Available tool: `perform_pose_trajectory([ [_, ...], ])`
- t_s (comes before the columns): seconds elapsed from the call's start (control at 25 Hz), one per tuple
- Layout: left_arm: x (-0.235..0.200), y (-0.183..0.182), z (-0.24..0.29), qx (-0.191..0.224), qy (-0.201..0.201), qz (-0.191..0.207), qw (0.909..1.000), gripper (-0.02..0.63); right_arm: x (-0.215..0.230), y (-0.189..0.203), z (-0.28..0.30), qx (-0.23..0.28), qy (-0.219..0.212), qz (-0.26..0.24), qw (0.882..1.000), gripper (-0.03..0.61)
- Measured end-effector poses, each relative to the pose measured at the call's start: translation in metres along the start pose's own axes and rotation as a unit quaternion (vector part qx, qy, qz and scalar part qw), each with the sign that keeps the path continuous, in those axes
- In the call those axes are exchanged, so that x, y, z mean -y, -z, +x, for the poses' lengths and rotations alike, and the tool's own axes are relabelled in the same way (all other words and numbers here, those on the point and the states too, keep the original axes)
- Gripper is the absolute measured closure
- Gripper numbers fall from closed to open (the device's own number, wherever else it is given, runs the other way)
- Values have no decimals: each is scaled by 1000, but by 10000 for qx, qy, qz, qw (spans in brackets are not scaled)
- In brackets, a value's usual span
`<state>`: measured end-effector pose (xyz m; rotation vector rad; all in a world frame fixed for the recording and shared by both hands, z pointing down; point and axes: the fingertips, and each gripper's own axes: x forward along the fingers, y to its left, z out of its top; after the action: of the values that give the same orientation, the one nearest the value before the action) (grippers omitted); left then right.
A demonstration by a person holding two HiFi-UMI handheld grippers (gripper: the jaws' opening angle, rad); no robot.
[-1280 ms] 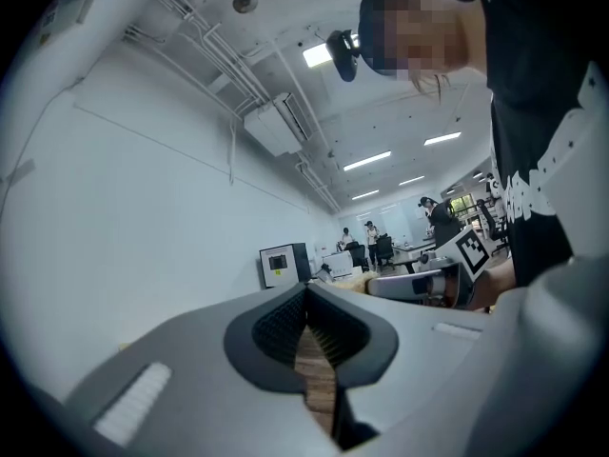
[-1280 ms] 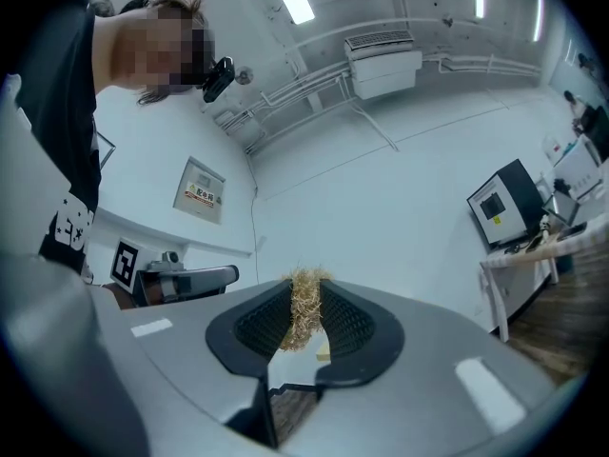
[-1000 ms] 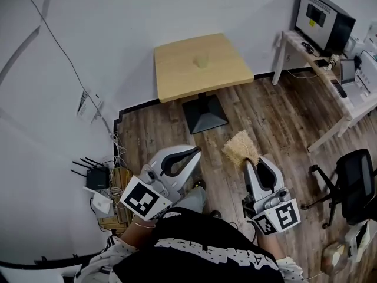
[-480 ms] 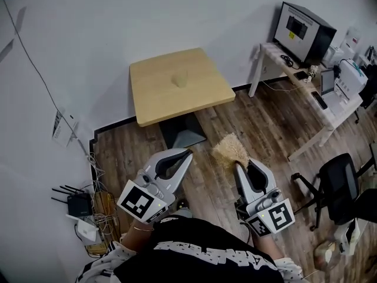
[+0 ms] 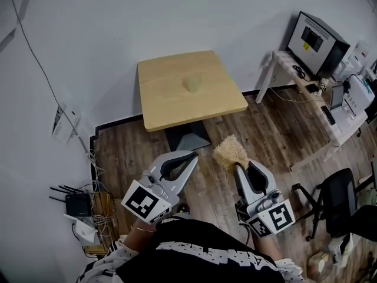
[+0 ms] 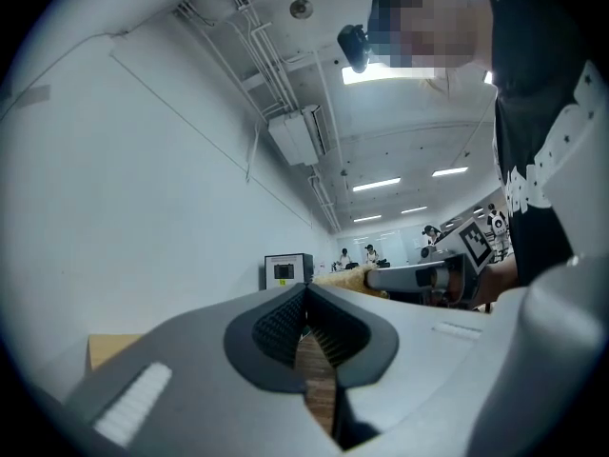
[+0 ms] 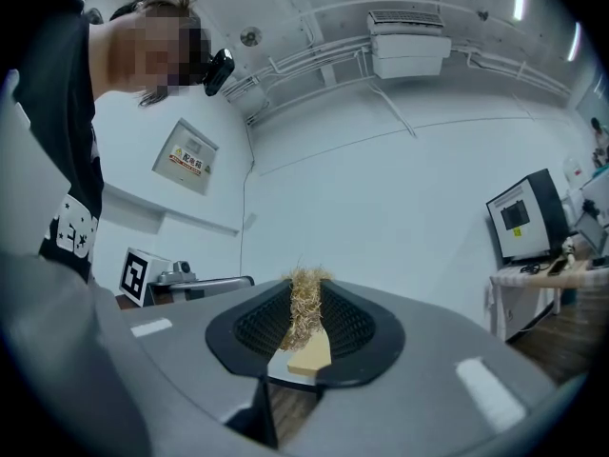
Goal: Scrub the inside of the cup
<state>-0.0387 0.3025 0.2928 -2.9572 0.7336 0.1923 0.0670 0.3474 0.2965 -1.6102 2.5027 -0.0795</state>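
left tongs (image 5: 190,157): we see them closed, jaws pressed together at the tips with nothing held; only floorboards show through the slot behind the pads.
right tongs (image 5: 239,166): closed on a straw-coloured scrubber (image 5: 229,151). Its fibrous tuft sticks out past the tips, and a flat pale piece of it sits between the pads.
gap between tongs: we hold the two side by side and apart, with bare floor (image 5: 259,131) showing between them.
cup (image 5: 192,84): it stands upright on the tabletop (image 5: 171,108), ahead of both tongs and well apart from them. It is pale, close to the wood's colour, and sits near the middle, clear of all four edges.
tabletop edges: a square light-wood board on a single post with a dark pedestal base (image 5: 187,139). The near edge lies ahead of the tips, and the far edge runs close to the wall (image 5: 118,34).
room ahead: open floorboards lie between the tips and the pedestal base.
outer side of the left tongs: the wall's dark skirting, then a router (image 5: 76,204) with loose cables on the floor.
outer side of the right tongs: a strip of open floor, then a white desk (image 5: 306,96) carrying a monitor (image 5: 318,37), and a black office chair (image 5: 341,196) nearer to us.
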Motion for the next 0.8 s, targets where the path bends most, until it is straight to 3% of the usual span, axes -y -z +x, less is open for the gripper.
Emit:
perform_pose_trajectory([
  [0.56, -78, 16, 0, 96, -211, -148, 9996, 611, 5, 15, 76, -286, -58, -84, 9995, 477],
  [0.8, -114, 28, 7, -57, -130, -149, 9998, 611, 11, 20, 112, -317, 5, -149, 9994, 477],
])
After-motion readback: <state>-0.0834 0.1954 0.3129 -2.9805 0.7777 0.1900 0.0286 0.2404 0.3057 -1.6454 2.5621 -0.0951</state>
